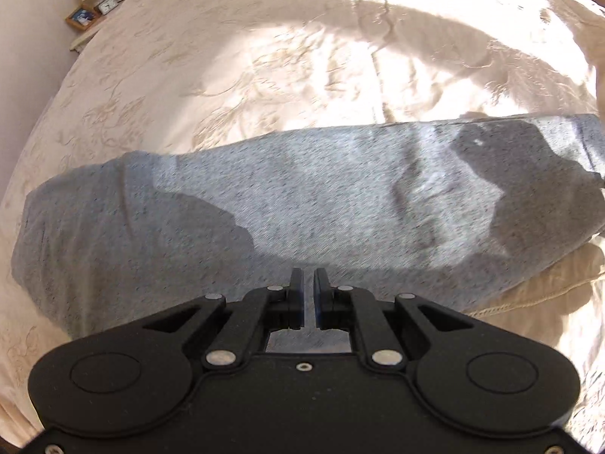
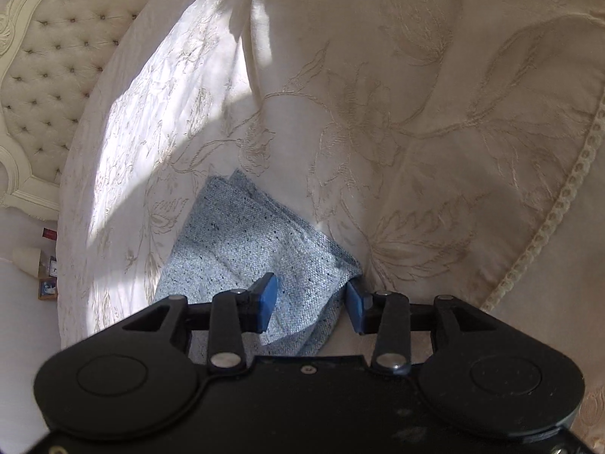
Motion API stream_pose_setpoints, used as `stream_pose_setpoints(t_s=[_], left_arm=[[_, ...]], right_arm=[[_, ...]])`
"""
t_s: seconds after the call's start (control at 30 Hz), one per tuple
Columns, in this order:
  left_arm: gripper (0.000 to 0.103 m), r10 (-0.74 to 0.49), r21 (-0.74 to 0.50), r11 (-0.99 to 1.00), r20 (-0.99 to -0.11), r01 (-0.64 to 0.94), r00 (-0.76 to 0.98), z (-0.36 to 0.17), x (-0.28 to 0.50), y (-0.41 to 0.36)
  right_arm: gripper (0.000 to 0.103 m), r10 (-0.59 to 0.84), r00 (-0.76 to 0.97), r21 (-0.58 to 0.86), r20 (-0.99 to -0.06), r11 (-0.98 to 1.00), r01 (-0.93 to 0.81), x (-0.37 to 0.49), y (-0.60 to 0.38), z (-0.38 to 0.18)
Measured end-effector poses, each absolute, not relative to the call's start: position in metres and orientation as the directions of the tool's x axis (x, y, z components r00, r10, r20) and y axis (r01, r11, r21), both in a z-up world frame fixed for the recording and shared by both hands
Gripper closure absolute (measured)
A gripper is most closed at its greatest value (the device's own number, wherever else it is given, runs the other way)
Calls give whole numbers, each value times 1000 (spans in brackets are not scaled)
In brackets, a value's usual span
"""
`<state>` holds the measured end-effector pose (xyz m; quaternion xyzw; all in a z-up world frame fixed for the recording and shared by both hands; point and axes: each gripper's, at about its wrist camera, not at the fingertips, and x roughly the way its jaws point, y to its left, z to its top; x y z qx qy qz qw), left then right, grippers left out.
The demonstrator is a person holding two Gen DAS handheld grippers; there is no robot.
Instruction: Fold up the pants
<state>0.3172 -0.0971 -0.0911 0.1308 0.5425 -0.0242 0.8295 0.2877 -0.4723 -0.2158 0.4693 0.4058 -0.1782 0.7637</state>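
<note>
Pants [image 1: 302,204] lie on the bedspread [image 1: 234,75], apparently folded leg over leg into one long band. My left gripper [image 1: 309,278] hovers above them, jaws nearly together; my right gripper [image 2: 311,292], jaws apart, straddles one end. Crosswise folds remain, I judge.

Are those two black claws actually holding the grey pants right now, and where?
The left gripper looks pinched on the pants at their near edge; the right gripper is open, holding nothing.

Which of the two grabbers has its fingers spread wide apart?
The right gripper: its blue-padded fingers stand well apart over the grey pants. The left gripper shows only a narrow slit between its fingers.
</note>
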Motion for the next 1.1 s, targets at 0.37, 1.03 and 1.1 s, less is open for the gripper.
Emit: stream_pose_setpoints(t_s=[0.37,1.03,1.1], left_arm=[[87,31,118,970,-926,211,375,-130,417,-158],[94,-124,-63,976,-948,209,293,-133,385,-139],[94,-112,-57,975,-961,216,251,-149,378,-141]], right_arm=[[86,83,631,535,-771,622,572,294,-465,-189],[86,63,660,528,-749,659,536,284,-456,-156],[86,57,659,521,-750,665,535,283,-453,-154]])
